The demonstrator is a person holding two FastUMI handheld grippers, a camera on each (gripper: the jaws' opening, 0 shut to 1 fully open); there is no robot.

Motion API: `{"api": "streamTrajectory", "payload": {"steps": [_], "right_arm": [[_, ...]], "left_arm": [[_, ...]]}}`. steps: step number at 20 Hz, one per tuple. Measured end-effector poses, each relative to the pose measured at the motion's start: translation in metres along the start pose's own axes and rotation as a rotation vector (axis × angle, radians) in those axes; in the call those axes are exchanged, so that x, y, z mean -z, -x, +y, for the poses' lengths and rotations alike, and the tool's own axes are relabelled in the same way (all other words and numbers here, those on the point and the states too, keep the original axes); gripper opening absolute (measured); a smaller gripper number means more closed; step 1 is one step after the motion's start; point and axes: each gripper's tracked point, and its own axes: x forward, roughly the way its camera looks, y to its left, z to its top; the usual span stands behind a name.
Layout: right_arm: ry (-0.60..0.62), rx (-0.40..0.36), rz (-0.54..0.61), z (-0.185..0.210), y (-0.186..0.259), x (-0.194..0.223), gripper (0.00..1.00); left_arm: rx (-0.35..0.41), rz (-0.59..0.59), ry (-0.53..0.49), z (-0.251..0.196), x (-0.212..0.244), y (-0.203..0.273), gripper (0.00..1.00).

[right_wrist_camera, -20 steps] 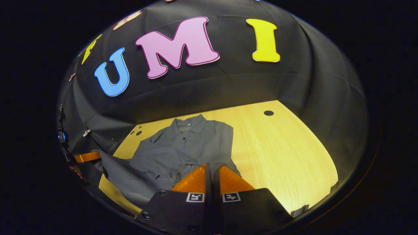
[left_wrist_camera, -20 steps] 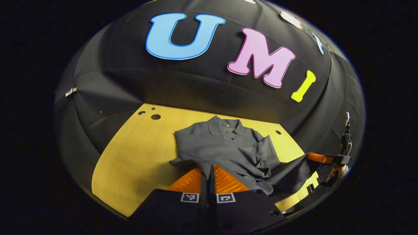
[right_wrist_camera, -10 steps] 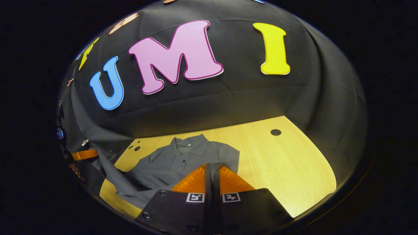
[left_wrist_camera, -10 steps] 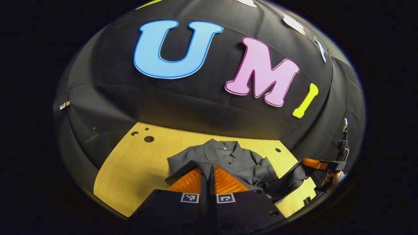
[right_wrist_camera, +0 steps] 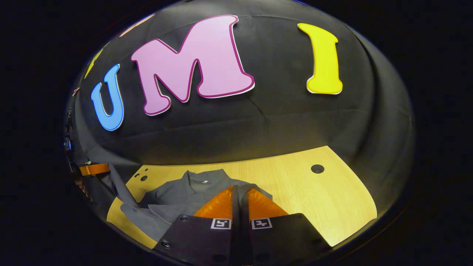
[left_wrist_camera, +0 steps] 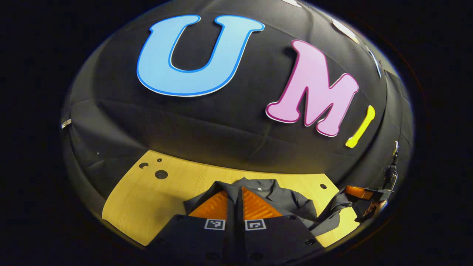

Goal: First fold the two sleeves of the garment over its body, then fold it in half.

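My left gripper [left_wrist_camera: 236, 190] and right gripper [right_wrist_camera: 238, 189] each have their jaws pressed narrow on the hem of the shirt [right_wrist_camera: 184, 190], one corner apiece, and I hold that edge raised above the counter [right_wrist_camera: 314, 199]. The shirt lies just ahead of both jaws, its collar [left_wrist_camera: 258, 183] at the far end toward the booth wall, nearly level with my fingertips. In the left gripper view my right gripper [left_wrist_camera: 360, 193] shows off to the side with cloth draped up to it; in the right gripper view my left gripper [right_wrist_camera: 94, 169] shows the same way. I judge the sleeves are folded in, since none sticks out past the body, though the lifted cloth hides much of it. The half fold looks well along: what is left is to lay the hem down by the collar and let go.
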Motion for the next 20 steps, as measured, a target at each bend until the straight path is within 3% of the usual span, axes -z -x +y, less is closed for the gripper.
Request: {"api": "streamTrajectory", "payload": {"steps": [11, 20], "right_arm": [[-0.017, 0.054, 0.033, -0.024, -0.085, 0.026, 0.05], [0.038, 0.058, 0.1, -0.03, -0.133, 0.076, 0.05]], "left_arm": [[-0.084, 0.039, -0.049, 0.047, 0.022, -0.1, 0.05], [-0.15, 0.123, -0.018, 0.09, 0.082, -0.151, 0.05]]}}
